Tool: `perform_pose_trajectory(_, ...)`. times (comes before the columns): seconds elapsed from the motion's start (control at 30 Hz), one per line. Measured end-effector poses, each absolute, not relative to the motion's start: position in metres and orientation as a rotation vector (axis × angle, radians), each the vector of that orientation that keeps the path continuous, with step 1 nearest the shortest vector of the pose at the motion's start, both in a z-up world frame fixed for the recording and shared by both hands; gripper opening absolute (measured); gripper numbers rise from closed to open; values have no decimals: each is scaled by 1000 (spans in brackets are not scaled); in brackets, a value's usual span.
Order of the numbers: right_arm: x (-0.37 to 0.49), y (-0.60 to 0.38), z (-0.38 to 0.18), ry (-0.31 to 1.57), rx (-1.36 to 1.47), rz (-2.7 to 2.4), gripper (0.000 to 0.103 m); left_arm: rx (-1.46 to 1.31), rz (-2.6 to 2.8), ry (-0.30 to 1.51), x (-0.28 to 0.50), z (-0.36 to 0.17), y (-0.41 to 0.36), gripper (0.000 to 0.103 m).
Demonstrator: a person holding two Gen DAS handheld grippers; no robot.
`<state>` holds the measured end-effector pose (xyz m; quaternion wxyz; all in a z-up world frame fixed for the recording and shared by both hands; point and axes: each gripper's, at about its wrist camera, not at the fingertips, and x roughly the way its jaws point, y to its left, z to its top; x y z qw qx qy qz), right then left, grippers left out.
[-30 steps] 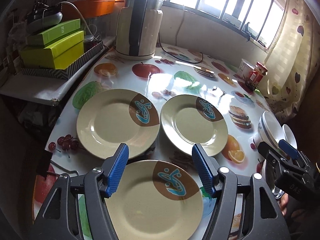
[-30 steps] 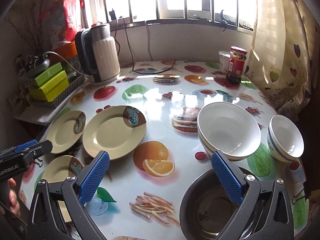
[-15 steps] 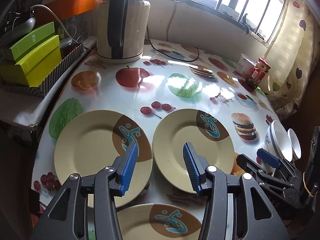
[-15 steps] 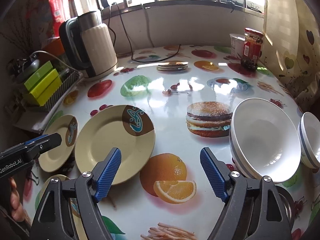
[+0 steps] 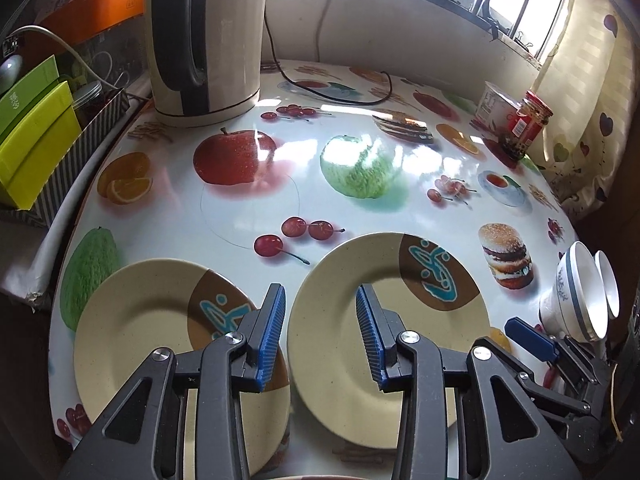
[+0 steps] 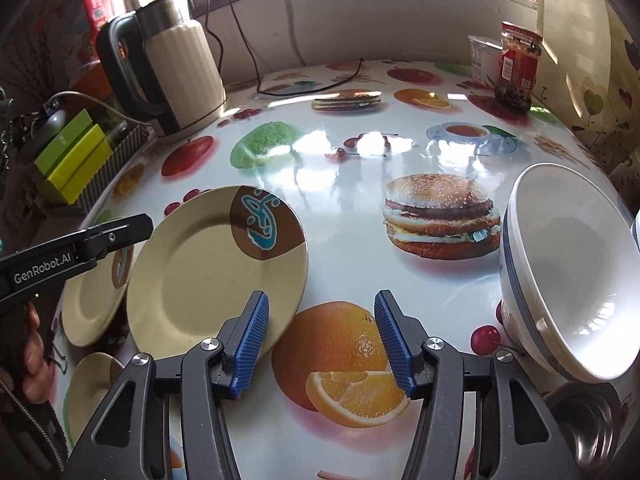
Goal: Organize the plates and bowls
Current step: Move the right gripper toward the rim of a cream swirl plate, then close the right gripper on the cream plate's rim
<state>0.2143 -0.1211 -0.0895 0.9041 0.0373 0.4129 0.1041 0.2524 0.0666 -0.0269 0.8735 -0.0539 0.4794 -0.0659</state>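
Two cream plates with brown and blue patches lie side by side in the left wrist view, one at the left (image 5: pixel 152 320) and one at the right (image 5: pixel 384 312). My left gripper (image 5: pixel 320 328) is open and empty, above the gap between them. In the right wrist view my right gripper (image 6: pixel 320 340) is open and empty over the tablecloth, its left finger beside the right plate (image 6: pixel 208 272). The left plate (image 6: pixel 90 308) and a third plate (image 6: pixel 92 388) lie further left. A large white bowl (image 6: pixel 560 280) stands at the right, above a steel bowl (image 6: pixel 588 428). A smaller white bowl (image 5: pixel 608 288) stands beside the large one.
A cream electric kettle (image 5: pixel 204 40) stands at the back left, its cord across the table. A red-lidded jar (image 6: pixel 518 68) and a white tub (image 6: pixel 482 58) stand at the back right. Green boxes in a striped basket (image 5: pixel 36 140) sit off the table's left edge. A curtain (image 5: pixel 592 80) hangs at the right.
Both grippers have moved forward over the table and their jaws have narrowed. The nearest plate has slid out of the left wrist view; the plates and large bowl look closer.
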Motion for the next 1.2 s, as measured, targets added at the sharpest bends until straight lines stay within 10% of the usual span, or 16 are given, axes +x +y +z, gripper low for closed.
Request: perform_pose_trajectory(1.2,213,-145,-94,908,255,292,25,-171,-198,1115,269,-50,55,38)
